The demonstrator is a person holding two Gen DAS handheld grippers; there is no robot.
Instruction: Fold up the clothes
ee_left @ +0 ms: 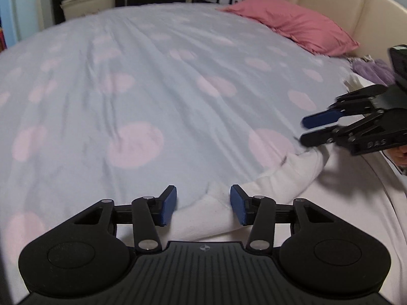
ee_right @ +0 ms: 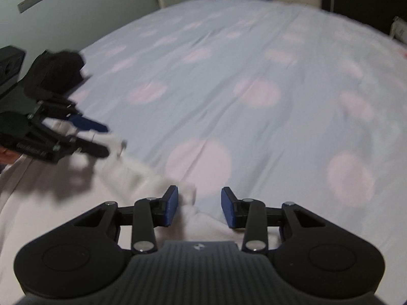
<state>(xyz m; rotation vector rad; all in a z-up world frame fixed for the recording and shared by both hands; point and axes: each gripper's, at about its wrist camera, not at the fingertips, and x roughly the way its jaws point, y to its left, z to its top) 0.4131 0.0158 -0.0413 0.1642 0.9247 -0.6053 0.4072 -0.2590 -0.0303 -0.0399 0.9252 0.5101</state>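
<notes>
Left hand-held gripper [ee_left: 203, 205], lower centre, jaws parted astride the white fleece garment's [ee_left: 292, 178] rolled edge; right hand-held gripper [ee_right: 199, 207] likewise open, edge running between both.

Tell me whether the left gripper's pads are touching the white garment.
Apart. In the left wrist view the left gripper stands open, and bedsheet or shadow shows between each blue pad and the white garment.

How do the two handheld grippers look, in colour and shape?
Both match: the left gripper and right gripper have matte black bodies, ribbed in the middle, two round lobes, silver pivot pins, and black fingers with blue pads. The right one bears raised lettering.
</notes>
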